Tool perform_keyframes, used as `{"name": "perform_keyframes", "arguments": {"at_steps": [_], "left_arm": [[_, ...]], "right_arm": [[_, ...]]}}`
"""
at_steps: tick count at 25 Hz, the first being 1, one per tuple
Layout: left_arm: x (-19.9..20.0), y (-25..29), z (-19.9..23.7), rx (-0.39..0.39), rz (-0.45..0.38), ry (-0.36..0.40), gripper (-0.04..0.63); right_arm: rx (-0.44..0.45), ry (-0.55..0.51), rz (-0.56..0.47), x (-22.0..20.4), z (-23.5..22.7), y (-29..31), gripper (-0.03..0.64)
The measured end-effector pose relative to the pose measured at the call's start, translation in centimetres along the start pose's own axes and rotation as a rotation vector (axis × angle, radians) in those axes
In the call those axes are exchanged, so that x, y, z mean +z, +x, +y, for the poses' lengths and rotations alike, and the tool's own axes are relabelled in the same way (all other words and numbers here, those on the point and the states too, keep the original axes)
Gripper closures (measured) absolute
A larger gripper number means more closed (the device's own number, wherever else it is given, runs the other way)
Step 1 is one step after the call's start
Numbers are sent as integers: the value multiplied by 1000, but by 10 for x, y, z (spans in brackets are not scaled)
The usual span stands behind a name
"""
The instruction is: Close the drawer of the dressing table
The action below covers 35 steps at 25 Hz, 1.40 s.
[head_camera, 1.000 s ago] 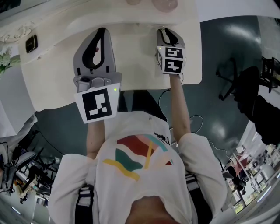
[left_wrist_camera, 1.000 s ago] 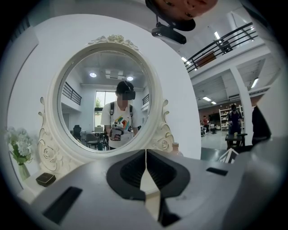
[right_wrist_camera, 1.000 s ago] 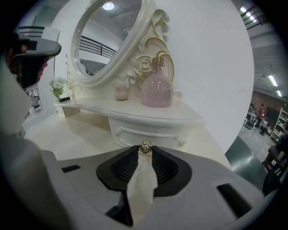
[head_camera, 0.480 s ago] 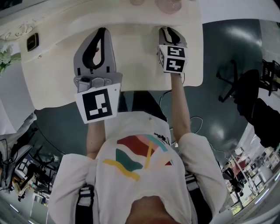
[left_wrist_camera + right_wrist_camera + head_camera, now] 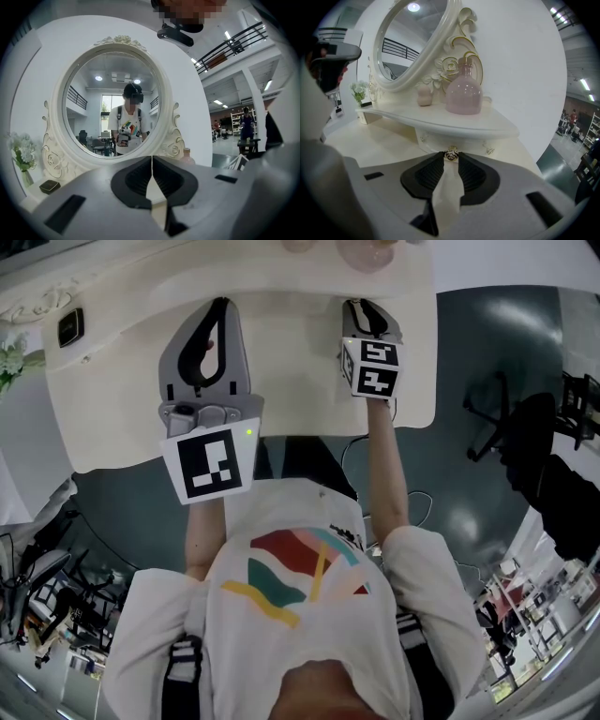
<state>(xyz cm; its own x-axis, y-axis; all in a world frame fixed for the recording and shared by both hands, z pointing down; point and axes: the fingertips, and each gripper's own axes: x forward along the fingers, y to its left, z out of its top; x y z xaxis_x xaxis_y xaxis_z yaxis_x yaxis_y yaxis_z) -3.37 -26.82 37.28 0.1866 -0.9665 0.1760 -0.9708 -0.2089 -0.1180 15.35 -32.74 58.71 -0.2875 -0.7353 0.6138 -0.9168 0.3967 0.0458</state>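
Closing step: the push-in looks late-stage to me. The drawer front appears tucked under the shelf, but I cannot tell whether it is fully home.
Surface (image 5: 300,381): cream dressing-table top with both tools over it and the person at its front edge.
Mirror (image 5: 112,98): oval in a carved white frame, upright at the back.
Shelf (image 5: 440,119): raised ledge below the mirror that overhangs the drawer.
Drawer (image 5: 473,144): small, set under the shelf on the right side. It is hidden in the head view, and only the right gripper view shows its front.
Left hand-held gripper (image 5: 217,307): jaws together with nothing between them. It is held roughly level above the surface, facing the mirror, clear of everything and idle.
Right hand-held gripper (image 5: 356,307): tilted down at the drawer front. The jaws stand partly apart and are clamped on the knob, one tip touching each side of it.
Bottle (image 5: 464,91): pink and round-bellied, upright on the shelf, above and just right of the knob.
Knob (image 5: 451,154): small gold rosette at the centre of the drawer front, pinched at the jaw tips.
Next move (judgement): a short straight push along the drawer's travel until the front seats, then let go of the knob and back straight off. The jaws should stay low, since the shelf edge is just above them.
Risk (judgement): a hard stop could rock the bottle.
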Motion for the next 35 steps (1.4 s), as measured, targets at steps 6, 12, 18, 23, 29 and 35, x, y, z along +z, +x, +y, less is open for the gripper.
{"name": "perform_keyframes", "arguments": {"at_steps": [6, 12, 18, 23, 29, 35], "left_arm": [[3, -1, -1, 2, -6, 0, 589], [16, -6, 3, 14, -34, -14, 589], [36, -15, 17, 26, -83, -26, 589], [59, -24, 23, 30, -144, -23, 589], [82, -42, 28, 36, -186, -15, 589], [99, -59, 30, 46, -208, -4, 589]], "right_arm": [[20, 26, -12, 0, 0, 1, 528], [12, 52, -19, 6, -2, -4, 520], [9, 94, -31, 22, 0, -21, 529], [-27, 88, -89, 46, 0, -47, 597], [-80, 24, -245, 106, 6, -101, 615], [-105, -25, -464, 184, 21, -170, 615]]}}
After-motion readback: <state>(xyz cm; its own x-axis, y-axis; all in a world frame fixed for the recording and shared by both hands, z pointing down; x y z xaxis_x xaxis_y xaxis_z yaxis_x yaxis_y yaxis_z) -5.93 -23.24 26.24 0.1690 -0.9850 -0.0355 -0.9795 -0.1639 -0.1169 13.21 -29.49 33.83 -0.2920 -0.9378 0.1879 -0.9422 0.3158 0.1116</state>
